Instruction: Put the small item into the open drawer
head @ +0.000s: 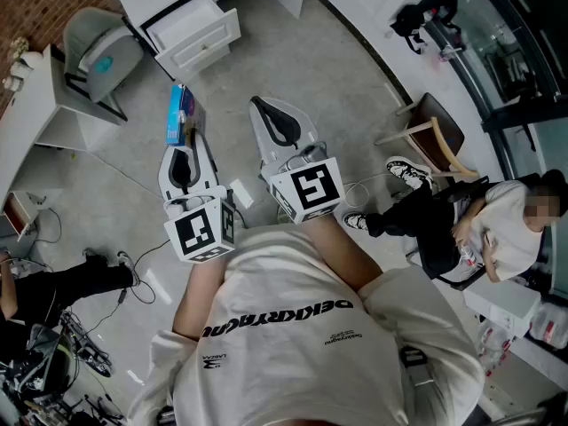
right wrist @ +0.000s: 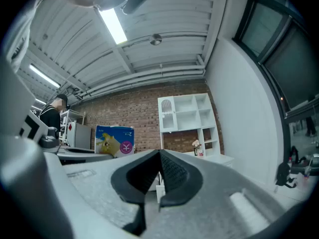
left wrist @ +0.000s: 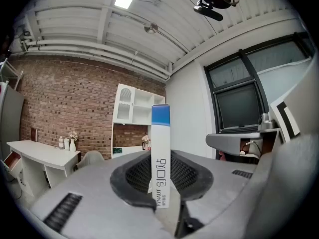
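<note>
My left gripper (head: 184, 149) is shut on a small blue and white box (head: 177, 114), which sticks out forward past its fingertips. In the left gripper view the box (left wrist: 160, 153) stands upright, narrow edge toward the camera, pinched between the black pads of the gripper (left wrist: 160, 185). My right gripper (head: 263, 109) is beside it, a little further forward, and its jaws (right wrist: 159, 178) are shut with nothing between them. The box (right wrist: 114, 139) also shows at the left of the right gripper view. The open white drawer (head: 197, 34) juts out of a white cabinet ahead, above the left gripper.
A grey chair (head: 102, 56) stands by a white desk (head: 40, 105) at the left. At the right are a wooden chair (head: 435, 136) and a seated person (head: 497, 229). Cables (head: 133, 256) lie on the grey floor, and another person's legs (head: 71, 282) show at lower left.
</note>
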Motion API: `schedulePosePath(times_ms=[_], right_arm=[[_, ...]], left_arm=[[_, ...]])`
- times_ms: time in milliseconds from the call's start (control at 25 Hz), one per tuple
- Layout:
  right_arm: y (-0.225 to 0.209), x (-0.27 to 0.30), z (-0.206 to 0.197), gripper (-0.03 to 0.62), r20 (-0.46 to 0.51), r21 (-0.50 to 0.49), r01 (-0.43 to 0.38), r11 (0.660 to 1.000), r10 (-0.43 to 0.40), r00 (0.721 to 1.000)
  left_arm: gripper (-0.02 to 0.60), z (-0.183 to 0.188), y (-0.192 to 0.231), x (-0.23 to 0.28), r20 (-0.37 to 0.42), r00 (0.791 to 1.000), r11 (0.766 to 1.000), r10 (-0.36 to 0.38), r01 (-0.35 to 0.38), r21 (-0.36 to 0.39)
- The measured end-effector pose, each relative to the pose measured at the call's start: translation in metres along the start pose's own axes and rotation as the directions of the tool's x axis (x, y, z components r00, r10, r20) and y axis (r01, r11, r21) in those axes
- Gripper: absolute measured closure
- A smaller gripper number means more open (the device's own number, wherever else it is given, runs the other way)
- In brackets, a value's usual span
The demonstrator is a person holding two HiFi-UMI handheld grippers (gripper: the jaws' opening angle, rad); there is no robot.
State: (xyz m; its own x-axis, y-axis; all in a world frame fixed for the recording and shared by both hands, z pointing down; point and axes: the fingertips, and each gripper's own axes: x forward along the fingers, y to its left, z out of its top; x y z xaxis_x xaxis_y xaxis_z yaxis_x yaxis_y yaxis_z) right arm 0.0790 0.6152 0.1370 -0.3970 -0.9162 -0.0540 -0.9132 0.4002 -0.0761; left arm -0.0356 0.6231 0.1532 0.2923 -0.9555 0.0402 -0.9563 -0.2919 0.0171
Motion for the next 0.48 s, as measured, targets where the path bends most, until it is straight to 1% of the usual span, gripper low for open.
schedulePosePath(times_ms=[120,240,320,480], right_arm=[[-0.011,-0.005,-0.004,0.594,-0.013,-0.009,0.004,1.000,-0.005,1.000],[-0.020,-0.010,-0.008,0.594,-0.030,-0.019,-0.014,1.000,0.013,0.999],[-0.025,-0.013,-0.009,0.592,-0.034,-0.031,-0.025,0.999,0.023,0.999],[-0.034,-0.013,-0.016,0.592,-0.037,-0.005,-0.039,0.999,0.039,0.999]], left_arm=[[0.508,-0.002,-0.012,0.008,-0.005,1.000,1.000,-0.004,0.004,-0.008],[0.508,-0.005,-0.019,0.010,-0.008,1.000,1.000,0.019,-0.019,-0.004],[0.508,-0.008,-0.026,0.011,-0.021,0.999,0.999,0.032,-0.032,-0.015],[0.508,-0.022,-0.031,0.010,-0.047,0.997,0.998,0.065,-0.066,-0.021]])
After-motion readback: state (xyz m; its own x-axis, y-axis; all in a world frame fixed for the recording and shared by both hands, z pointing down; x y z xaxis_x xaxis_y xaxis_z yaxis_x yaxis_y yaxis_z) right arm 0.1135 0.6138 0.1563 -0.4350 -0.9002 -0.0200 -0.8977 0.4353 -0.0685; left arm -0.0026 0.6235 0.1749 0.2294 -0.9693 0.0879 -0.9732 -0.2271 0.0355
